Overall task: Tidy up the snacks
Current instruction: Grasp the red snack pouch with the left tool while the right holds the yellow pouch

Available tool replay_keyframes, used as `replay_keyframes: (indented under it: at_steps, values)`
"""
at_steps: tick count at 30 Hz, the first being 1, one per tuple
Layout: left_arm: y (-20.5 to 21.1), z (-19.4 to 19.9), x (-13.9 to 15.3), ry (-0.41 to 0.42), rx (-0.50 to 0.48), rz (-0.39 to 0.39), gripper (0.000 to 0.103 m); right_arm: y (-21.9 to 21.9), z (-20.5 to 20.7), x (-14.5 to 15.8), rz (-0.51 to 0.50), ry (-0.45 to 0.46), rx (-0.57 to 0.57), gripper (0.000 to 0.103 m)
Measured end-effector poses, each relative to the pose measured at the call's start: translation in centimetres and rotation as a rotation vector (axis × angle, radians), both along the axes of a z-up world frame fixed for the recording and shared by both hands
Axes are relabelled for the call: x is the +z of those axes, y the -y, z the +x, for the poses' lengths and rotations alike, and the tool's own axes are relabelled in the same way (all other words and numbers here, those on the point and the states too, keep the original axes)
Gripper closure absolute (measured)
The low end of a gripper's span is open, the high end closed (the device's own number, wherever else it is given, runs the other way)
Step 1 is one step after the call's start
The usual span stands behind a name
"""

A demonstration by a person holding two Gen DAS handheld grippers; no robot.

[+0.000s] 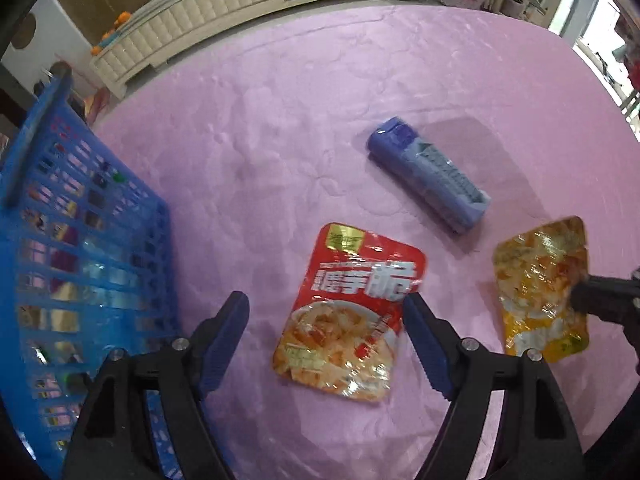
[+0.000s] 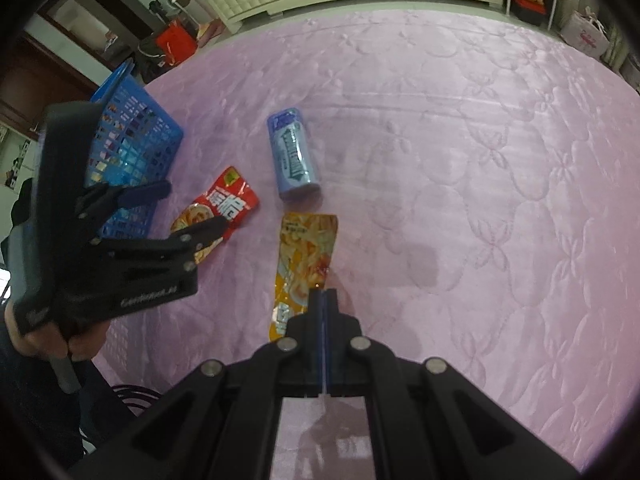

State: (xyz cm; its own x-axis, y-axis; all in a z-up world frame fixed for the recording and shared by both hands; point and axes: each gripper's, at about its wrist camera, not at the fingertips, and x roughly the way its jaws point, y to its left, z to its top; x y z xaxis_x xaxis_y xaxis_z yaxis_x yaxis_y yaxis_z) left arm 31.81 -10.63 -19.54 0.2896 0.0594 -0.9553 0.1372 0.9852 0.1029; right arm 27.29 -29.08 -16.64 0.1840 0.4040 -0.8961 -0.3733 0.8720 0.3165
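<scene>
Blue basket [image 1: 80,260], left of frame, already holds snacks. Three remain on the pink cloth [image 1: 320,100]: blue tube [image 1: 430,180], red pouch [image 1: 352,312] between the wide left gripper [image 1: 324,328], yellow pouch [image 2: 306,256] pinched by the right gripper [image 2: 324,292].

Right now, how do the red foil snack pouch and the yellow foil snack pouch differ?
The red foil snack pouch lies free between the open left gripper fingers; the yellow foil snack pouch is pinched by the shut right gripper. Red lies nearer the blue plastic basket. Both rest on the pink quilted cloth.
</scene>
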Motion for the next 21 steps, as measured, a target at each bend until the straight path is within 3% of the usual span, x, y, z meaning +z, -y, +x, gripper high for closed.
replay_keyframes:
  at_steps: [7, 11, 15, 17, 18, 21]
  values:
    - [-0.7, 0.1, -0.5, -0.007, -0.017, -0.018, 0.021, 0.3, 0.2, -0.1, 0.029, 0.011, -0.006, 0.100]
    - [-0.9, -0.4, -0.9, -0.041, -0.023, -0.098, 0.021, 0.0, 0.5, -0.4, 0.027, -0.001, -0.007, 0.101]
    - [-1.0, -0.8, -0.9, -0.032, -0.001, -0.107, 0.021, 0.0, 0.6, -0.4, 0.041, 0.005, -0.023, 0.101]
    - [-0.6, -1.2, -0.7, -0.026, -0.015, -0.112, 0.033, 0.0, 0.7, -0.3, 0.044, 0.003, -0.027, 0.100]
    - [-0.3, -1.5, -0.4, -0.022, -0.032, -0.114, 0.044, 0.0, 0.6, -0.3, 0.046, 0.001, -0.029, 0.100]
    - [0.6, -1.8, 0.0, -0.033, -0.038, -0.127, 0.057, 0.0, 0.6, -0.3, 0.042, 0.000, -0.030, 0.100]
